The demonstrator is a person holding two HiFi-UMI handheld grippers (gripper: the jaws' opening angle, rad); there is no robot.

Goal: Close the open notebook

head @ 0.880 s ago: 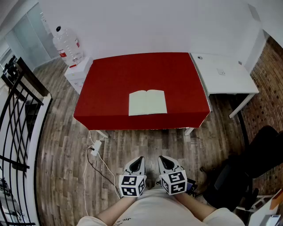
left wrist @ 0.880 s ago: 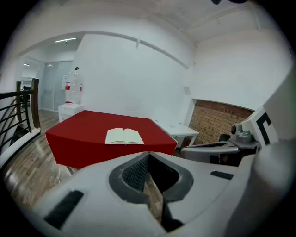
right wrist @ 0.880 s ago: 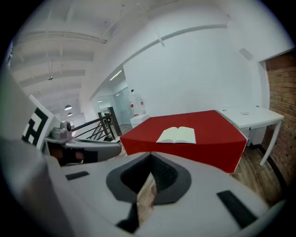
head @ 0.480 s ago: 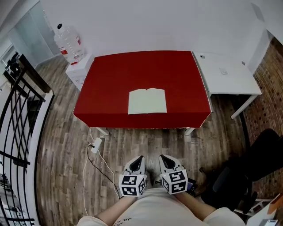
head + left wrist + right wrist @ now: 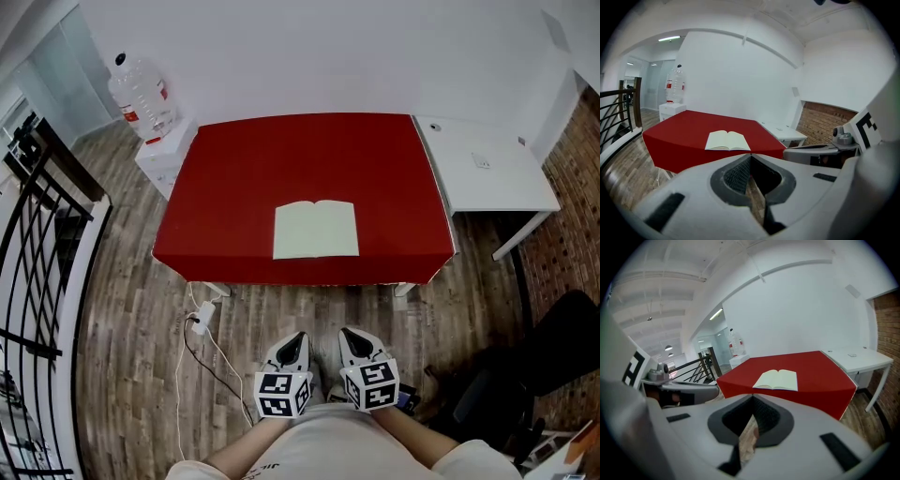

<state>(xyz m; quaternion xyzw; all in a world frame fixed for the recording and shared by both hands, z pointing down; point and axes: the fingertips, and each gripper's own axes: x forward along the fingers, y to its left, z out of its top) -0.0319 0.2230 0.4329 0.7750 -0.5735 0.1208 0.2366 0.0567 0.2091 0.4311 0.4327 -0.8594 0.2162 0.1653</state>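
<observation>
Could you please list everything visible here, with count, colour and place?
notebook: one, cream pages, open, near the table's front edge
table: one, red, centre
desk: one, white, right of the table
water bottle: one, clear, red label, on the cabinet
cabinet: one, white, left of the table
railing: one, black, far left
power strip: one, white, on the floor
chair: one, black, lower right
left gripper: one, white, fingers shut, empty, short of the table
right gripper: one, white, fingers shut, empty, beside the left

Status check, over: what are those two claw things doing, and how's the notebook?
Left gripper and right gripper shut, empty, short of the red table. Notebook open, flat, untouched. No obstacle seen between.
</observation>
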